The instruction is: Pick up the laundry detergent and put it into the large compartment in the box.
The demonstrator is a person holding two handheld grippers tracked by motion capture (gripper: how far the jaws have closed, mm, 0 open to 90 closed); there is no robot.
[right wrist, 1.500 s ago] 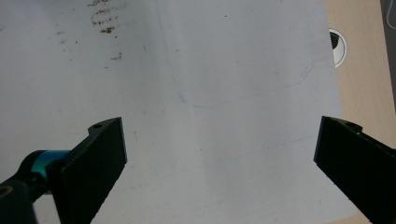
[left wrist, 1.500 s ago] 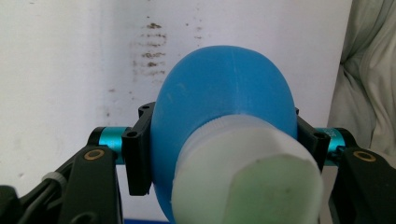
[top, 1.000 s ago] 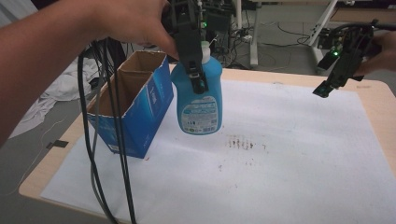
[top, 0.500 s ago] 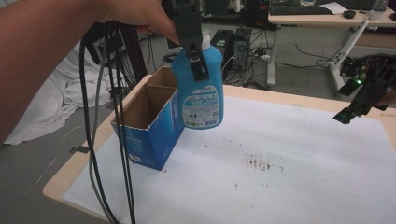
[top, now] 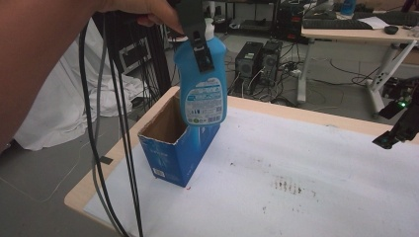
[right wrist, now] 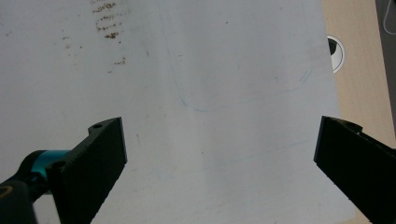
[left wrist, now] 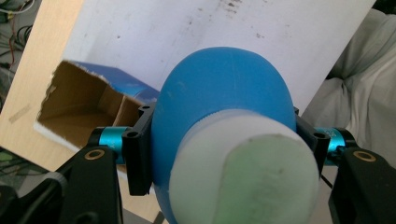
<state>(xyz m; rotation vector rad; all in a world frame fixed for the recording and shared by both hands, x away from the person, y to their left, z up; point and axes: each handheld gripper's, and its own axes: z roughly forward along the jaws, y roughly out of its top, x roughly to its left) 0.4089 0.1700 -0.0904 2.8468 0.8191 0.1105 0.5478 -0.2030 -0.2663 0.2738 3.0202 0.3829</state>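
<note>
Hanging from your left gripper point(top: 200, 42), the blue bottle point(top: 203, 89) hovers over the open cardboard box point(top: 175, 143) at the table's point(top: 316, 123) left. Your left gripper view shows both jaws pinching its neck. Your right gripper point(right wrist: 219, 158) stays spread wide above stained white paper point(right wrist: 210, 70).

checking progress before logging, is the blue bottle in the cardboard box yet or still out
Out. The blue bottle hangs upright in the left hand-held gripper, its base above the open top of the cardboard box.
</note>
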